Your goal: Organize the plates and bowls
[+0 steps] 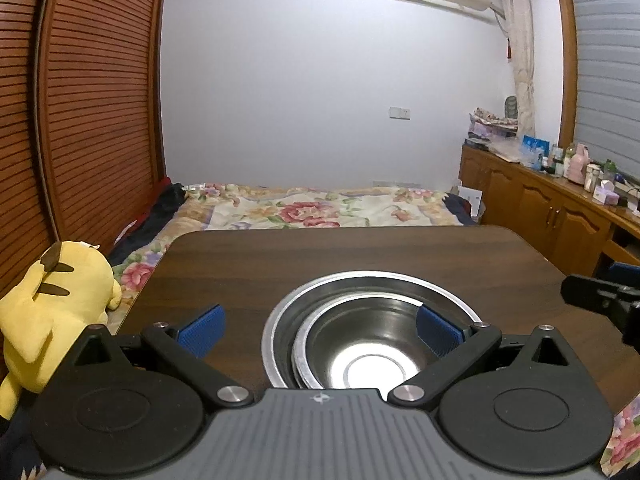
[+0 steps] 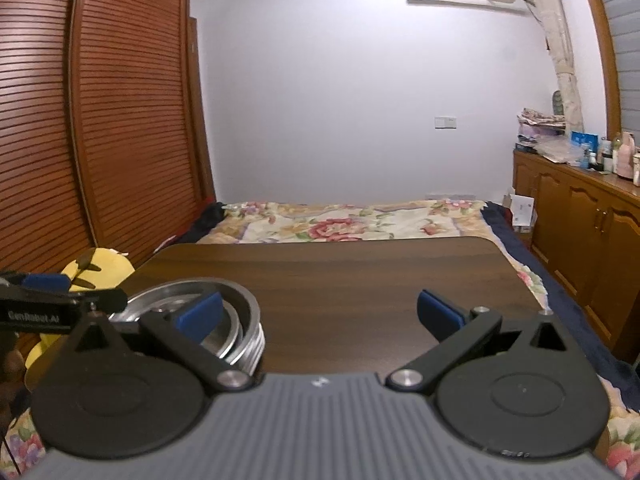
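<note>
A stack of nested steel bowls and plates (image 1: 372,320) sits on the dark wooden table (image 1: 320,264) near its front edge. My left gripper (image 1: 320,330) is open just above and behind the stack, its right pad (image 1: 438,330) over the inner bowl, nothing between its fingers. In the right wrist view the same steel stack (image 2: 240,320) lies at the lower left, partly hidden by my left finger pad (image 2: 200,316). My right gripper (image 2: 320,312) is open over bare table to the right of the stack. The other gripper (image 2: 60,304) shows at the left edge.
A bed with a floral quilt (image 1: 304,208) lies beyond the table. A yellow plush toy (image 1: 52,312) sits left of the table. Slatted wooden wardrobe doors (image 1: 80,100) stand at left; wooden cabinets (image 1: 560,216) with clutter run along the right wall.
</note>
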